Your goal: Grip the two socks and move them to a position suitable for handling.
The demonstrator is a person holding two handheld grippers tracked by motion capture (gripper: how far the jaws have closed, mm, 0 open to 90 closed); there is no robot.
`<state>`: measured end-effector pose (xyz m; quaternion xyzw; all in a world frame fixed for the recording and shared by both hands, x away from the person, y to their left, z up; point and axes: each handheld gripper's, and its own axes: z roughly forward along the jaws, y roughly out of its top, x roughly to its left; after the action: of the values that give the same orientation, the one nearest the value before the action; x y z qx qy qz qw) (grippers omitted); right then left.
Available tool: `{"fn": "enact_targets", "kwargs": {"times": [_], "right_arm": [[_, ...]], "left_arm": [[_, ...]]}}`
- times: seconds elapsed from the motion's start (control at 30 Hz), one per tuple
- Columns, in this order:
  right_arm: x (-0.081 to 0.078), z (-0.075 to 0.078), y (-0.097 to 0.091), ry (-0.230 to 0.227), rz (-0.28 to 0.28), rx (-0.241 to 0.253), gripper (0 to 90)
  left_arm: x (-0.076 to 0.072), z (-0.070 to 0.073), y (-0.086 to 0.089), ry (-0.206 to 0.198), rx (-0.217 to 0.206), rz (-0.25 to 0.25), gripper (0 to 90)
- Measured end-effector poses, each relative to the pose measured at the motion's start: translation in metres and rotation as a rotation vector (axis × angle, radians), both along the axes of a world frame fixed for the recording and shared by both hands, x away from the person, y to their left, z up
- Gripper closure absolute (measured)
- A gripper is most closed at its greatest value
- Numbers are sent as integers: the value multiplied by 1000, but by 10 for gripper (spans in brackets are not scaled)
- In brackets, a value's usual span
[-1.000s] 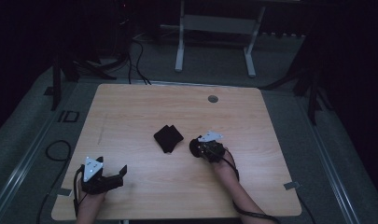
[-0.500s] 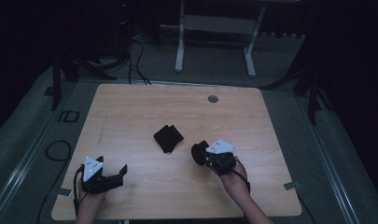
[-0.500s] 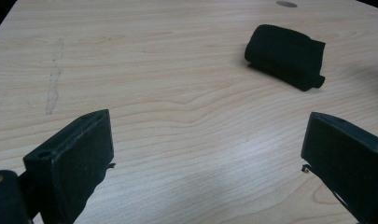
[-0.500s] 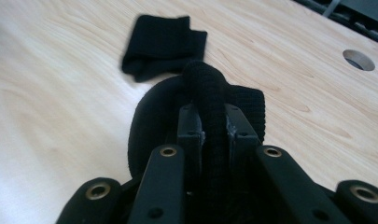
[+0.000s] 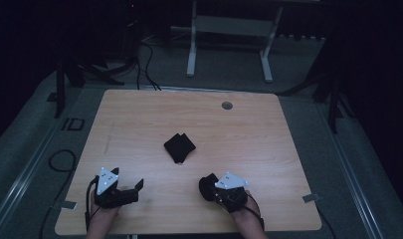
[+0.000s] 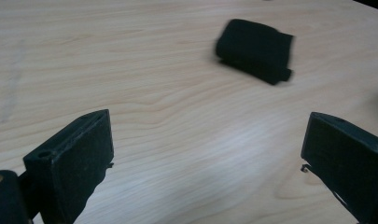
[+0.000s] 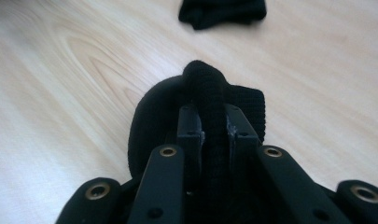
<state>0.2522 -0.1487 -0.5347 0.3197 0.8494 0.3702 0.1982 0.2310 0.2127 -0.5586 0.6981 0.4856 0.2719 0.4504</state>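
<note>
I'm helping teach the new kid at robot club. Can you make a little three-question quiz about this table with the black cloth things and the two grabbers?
1. True or false: the right gripper is pinching a black knitted cloth between its jaws.
2. How do the jaws of the left gripper stand?
A. wide apart with nothing between them
B. shut on a cloth
C. shut on a cable
3. Fill in: the folded black cloth lies near the ______ of the wooden table.

Key
1. True: in the right gripper view the jaws press on a fold of it.
2. A.
3. Middle, apart from both grippers.
</note>
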Motion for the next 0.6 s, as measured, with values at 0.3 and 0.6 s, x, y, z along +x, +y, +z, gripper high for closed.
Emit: {"fn": "enact_targets", "kwargs": {"times": [0.3,0.6], "right_arm": [[11,-30,10,69,-11,0,770],[9,2,3,97,37,115,467]], "left_arm": [[-4,0,-35,42,-8,-170,25],[-3,-2,-74,97,0,-297,72]]}}
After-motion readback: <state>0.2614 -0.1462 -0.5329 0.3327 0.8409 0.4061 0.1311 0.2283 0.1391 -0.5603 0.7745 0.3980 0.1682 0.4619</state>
